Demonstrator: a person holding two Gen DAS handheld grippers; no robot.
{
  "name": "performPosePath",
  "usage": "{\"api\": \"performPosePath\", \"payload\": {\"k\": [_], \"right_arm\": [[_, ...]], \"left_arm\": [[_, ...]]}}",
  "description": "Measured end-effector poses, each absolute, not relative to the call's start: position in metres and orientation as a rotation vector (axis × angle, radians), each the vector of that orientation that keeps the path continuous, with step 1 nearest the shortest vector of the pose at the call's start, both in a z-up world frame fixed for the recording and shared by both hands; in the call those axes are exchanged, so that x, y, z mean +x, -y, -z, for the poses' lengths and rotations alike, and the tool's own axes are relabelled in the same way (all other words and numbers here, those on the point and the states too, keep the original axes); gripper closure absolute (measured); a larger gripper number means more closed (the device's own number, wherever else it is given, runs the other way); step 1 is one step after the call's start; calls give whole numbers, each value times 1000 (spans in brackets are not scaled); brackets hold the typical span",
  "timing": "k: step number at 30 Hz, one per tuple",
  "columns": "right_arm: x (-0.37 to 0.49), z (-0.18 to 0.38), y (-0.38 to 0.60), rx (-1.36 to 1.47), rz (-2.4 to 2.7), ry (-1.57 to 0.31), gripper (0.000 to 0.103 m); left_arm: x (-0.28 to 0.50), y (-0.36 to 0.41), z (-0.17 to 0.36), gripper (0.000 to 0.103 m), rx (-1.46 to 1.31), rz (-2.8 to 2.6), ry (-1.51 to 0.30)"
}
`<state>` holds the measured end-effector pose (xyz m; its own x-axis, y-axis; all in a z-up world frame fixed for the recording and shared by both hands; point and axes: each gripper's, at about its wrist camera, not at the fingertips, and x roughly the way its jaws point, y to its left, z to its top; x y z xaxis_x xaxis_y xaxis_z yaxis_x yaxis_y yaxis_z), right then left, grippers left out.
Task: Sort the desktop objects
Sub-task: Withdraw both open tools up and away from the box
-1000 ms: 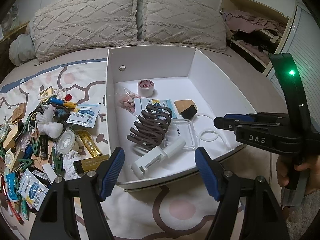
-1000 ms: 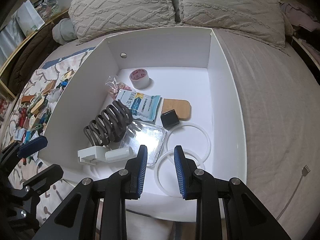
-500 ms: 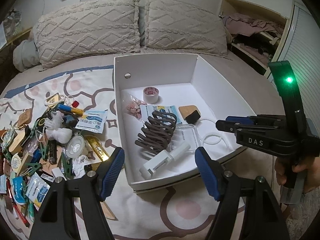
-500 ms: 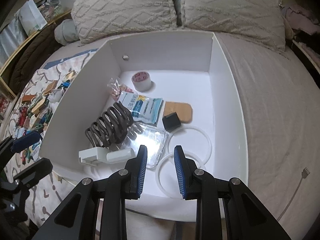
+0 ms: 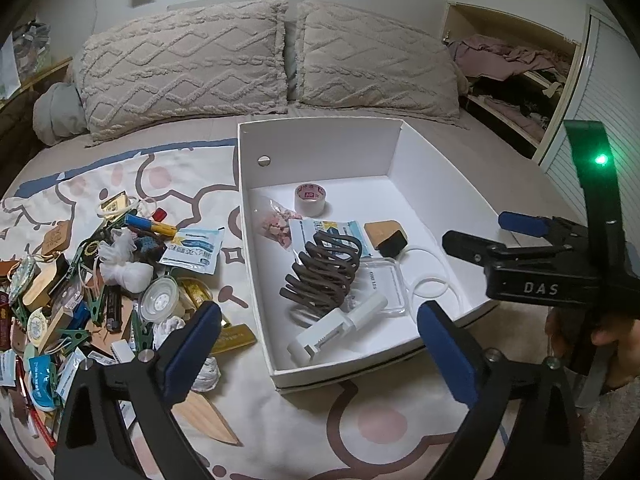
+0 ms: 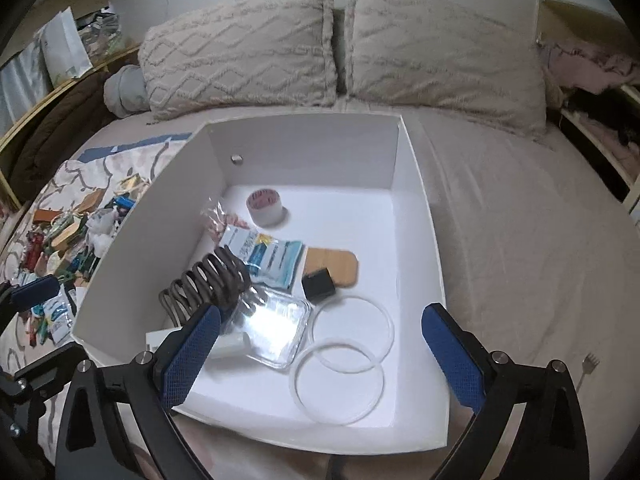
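A white box (image 5: 440, 184) sits on the bed; it also shows in the right wrist view (image 6: 420, 208). Inside lie a tape roll (image 5: 310, 199), a brown hair claw (image 5: 322, 270), a blue-white packet (image 6: 268, 258), a wooden piece (image 6: 334, 266), a black cube (image 6: 318, 285), a clear tray (image 6: 274, 326), two white rings (image 6: 338, 384) and a white plastic clip (image 5: 340, 330). A heap of small objects (image 5: 80, 292) lies left of the box. My left gripper (image 5: 320, 352) is open and empty above the box's near edge. My right gripper (image 6: 320, 356) is open and empty over the box's near end.
Two knitted pillows (image 5: 280, 56) lie at the head of the bed. A shelf with clothes (image 5: 516, 64) stands at the right. A wooden blade-shaped piece (image 5: 204, 420) lies near my left fingers. The patterned blanket (image 5: 360, 432) spreads under the box.
My right gripper has opened wide from nearly shut. Both grippers have pulled back and up from the box, so more of the bed shows.
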<state>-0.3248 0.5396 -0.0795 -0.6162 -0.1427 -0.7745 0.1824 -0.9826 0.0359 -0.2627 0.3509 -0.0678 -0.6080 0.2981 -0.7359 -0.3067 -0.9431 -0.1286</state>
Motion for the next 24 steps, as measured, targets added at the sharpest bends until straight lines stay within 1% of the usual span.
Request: {"api": "performPosePath", "payload": {"k": [3,8,9,19,24], "right_arm": [[-327,81,-542,1290,2665,-38,2],[-326,82,-543,1290,2674,-51,2],[-325,82,-543,1287,2674,-52,0],[-321,83,-543,1279,2689,-49,0],[-317,77,-539,1233,2728,-101,0]], "left_arm": [[-263,-348,68,4,-1159,-2557,-10],[-265,-345,68,4,-1160,-2566,-5],[-265,-344,68,4,-1161,-2566,-4],[-265,-328,64,4,-1134,-2585,-1],[-267,-316,58,4,-1111,-2598,-4]]}}
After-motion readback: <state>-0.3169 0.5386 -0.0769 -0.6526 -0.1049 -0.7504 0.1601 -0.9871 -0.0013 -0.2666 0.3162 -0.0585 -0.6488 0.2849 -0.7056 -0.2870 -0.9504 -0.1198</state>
